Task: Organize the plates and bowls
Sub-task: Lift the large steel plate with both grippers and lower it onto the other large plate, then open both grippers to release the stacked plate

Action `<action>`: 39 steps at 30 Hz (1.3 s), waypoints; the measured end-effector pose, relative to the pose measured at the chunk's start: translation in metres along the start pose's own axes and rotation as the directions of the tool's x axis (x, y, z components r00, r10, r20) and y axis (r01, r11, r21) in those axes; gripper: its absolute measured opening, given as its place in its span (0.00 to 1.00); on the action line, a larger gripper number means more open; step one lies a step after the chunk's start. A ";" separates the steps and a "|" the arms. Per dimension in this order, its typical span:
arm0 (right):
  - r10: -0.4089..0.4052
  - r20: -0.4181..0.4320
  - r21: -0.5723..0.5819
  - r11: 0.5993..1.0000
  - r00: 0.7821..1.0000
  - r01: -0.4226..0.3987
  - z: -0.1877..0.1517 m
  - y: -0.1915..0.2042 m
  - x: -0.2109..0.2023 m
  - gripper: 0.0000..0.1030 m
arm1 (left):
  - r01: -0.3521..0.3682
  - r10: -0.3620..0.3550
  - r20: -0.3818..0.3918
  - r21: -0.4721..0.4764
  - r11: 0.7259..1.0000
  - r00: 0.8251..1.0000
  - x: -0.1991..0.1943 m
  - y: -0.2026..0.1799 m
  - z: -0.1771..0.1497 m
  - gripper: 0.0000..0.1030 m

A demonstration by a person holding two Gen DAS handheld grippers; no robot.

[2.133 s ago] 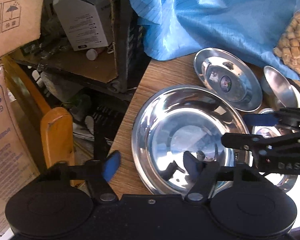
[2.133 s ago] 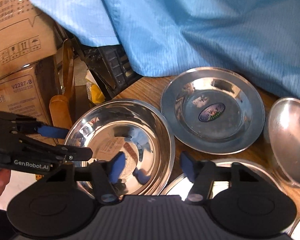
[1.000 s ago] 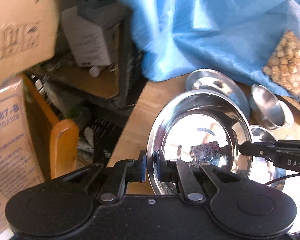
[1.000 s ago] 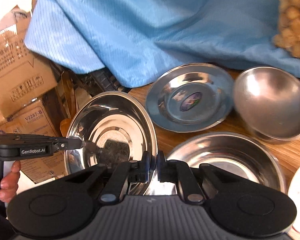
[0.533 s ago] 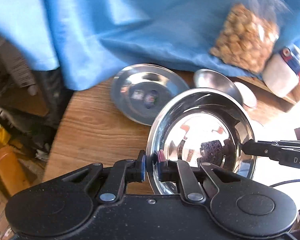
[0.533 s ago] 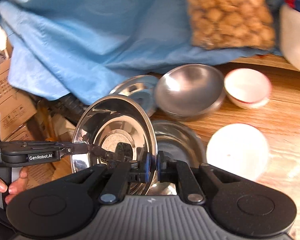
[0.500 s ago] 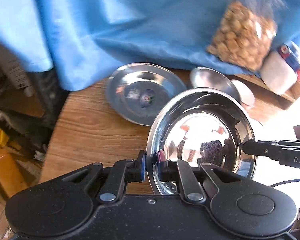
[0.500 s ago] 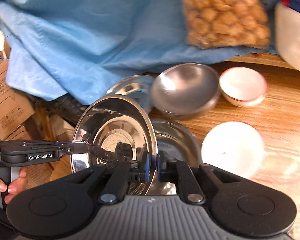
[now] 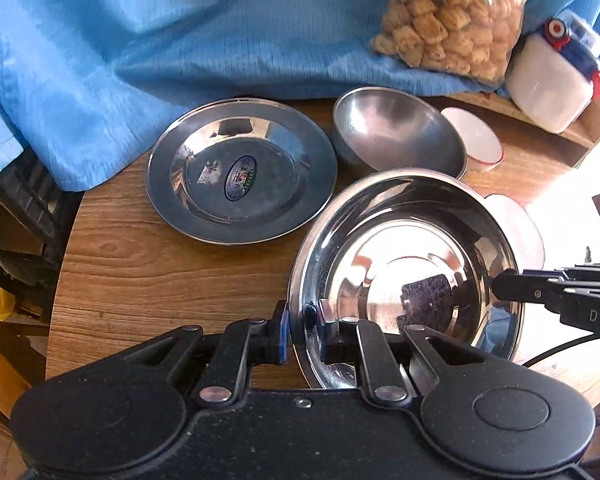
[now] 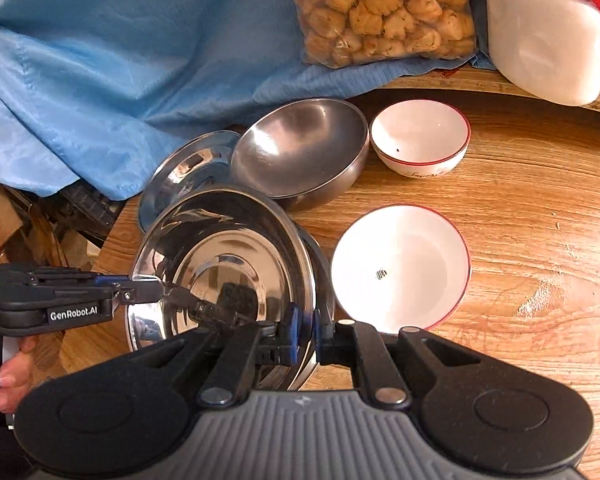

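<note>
Steel basin (image 9: 404, 256) hangs above the near table (image 9: 140, 276), over another basin. My left gripper (image 9: 302, 330) has just been opening on the left rim; my right gripper (image 10: 306, 334) pinches the right rim. I fear the basin tilts and drops.

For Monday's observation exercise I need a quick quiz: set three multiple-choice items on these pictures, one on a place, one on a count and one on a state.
1. Where is the stickered plate?
A. in a cardboard box
B. held in a gripper
C. flat on the wooden table

2. How many white bowls are there?
A. one
B. two
C. four

3. The right gripper is:
A. shut on the shiny steel bowl
B. wide open
C. holding a spoon

Answers:
1 C: it lies on the wood beside the blue cloth.
2 B: two red-rimmed ones show in the right wrist view.
3 A: its pads pinch that bowl's rim.
</note>
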State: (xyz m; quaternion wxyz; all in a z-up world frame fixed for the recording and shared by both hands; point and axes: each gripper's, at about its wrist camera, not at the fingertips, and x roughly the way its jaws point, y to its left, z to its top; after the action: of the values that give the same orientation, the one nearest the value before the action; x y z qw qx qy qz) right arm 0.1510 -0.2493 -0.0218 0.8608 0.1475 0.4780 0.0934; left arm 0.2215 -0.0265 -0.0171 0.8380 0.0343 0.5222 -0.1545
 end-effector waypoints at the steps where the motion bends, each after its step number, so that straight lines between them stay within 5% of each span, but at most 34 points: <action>1: -0.002 -0.005 -0.002 1.000 1.000 0.002 0.001 0.001 0.001 0.10 | -0.008 0.008 -0.001 0.005 1.000 1.000 0.001 -0.001 0.001 0.15; 16: -0.025 -0.018 -0.025 0.999 1.000 0.025 0.005 0.008 0.008 0.20 | -0.025 0.025 -0.016 0.013 1.000 1.000 0.008 -0.003 0.003 0.18; 22: -0.049 -0.025 -0.053 0.997 0.998 0.048 0.005 0.015 0.008 0.30 | -0.035 0.035 -0.003 -0.006 0.999 0.999 0.006 0.004 0.001 0.38; 26: -0.044 -0.032 -0.053 0.998 0.999 0.043 0.003 0.018 0.008 0.46 | -0.047 0.048 0.021 -0.037 0.998 0.999 0.002 0.012 0.000 0.78; 33: -0.077 -0.005 -0.088 0.993 0.997 0.076 0.002 0.034 0.002 0.85 | -0.079 0.084 0.053 -0.089 0.993 0.995 -0.003 0.033 0.005 0.94; 39: -0.060 0.048 -0.098 0.993 0.997 0.065 0.014 0.050 0.003 0.99 | -0.131 0.141 0.073 -0.128 0.983 0.987 0.003 0.063 0.016 0.99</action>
State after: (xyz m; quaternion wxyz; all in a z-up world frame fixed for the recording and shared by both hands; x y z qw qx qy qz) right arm 0.1633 -0.2036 0.0002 0.8802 0.0914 0.4575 0.0868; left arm 0.2553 0.0290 -0.0189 0.8677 0.0117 0.4925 -0.0657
